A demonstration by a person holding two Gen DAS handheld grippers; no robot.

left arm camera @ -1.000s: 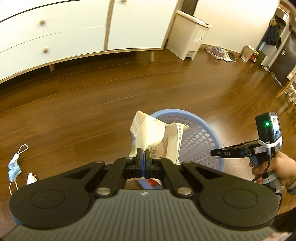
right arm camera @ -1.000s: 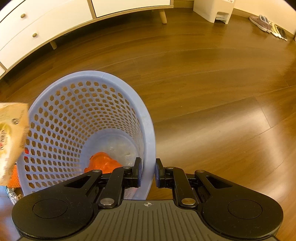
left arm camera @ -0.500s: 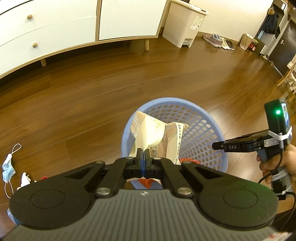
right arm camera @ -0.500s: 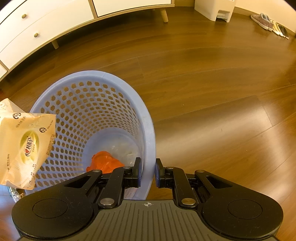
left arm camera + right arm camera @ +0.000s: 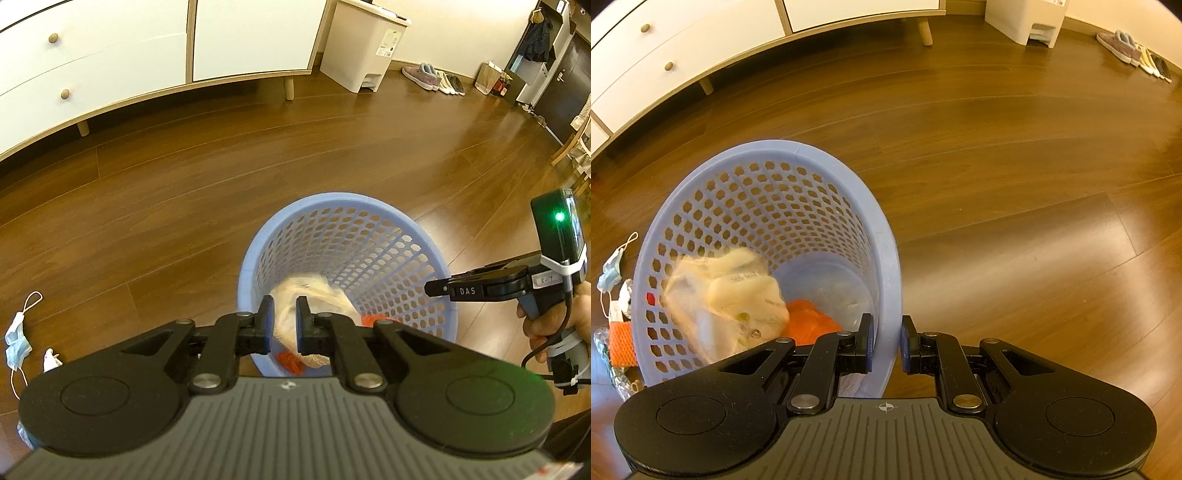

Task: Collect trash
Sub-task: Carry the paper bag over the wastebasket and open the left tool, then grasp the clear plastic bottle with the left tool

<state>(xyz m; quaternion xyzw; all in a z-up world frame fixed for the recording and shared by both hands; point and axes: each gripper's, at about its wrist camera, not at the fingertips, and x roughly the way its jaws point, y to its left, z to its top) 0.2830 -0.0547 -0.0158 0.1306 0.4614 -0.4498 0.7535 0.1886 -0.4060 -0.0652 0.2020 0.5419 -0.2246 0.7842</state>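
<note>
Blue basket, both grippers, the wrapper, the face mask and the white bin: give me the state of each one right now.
Blue basket: upright on the floor, rim between the right gripper's fingers.
Left gripper: open, above the basket.
Right gripper: straddling the rim; grip unclear.
Wrapper: loose, blurred, inside the basket.
Face mask: on the floor.
White bin: lid closed.

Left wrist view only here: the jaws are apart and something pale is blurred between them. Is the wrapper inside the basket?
Observer: Yes; the right wrist view shows the wrapper inside the basket, beside an orange item.
Operator: What is the right gripper doing?
Observer: The right gripper has the basket's near rim between its jaws, shut on it.
Operator: Any trash left that I can't see?
Observer: An orange mesh piece lies on the floor outside the basket's left wall.
</note>
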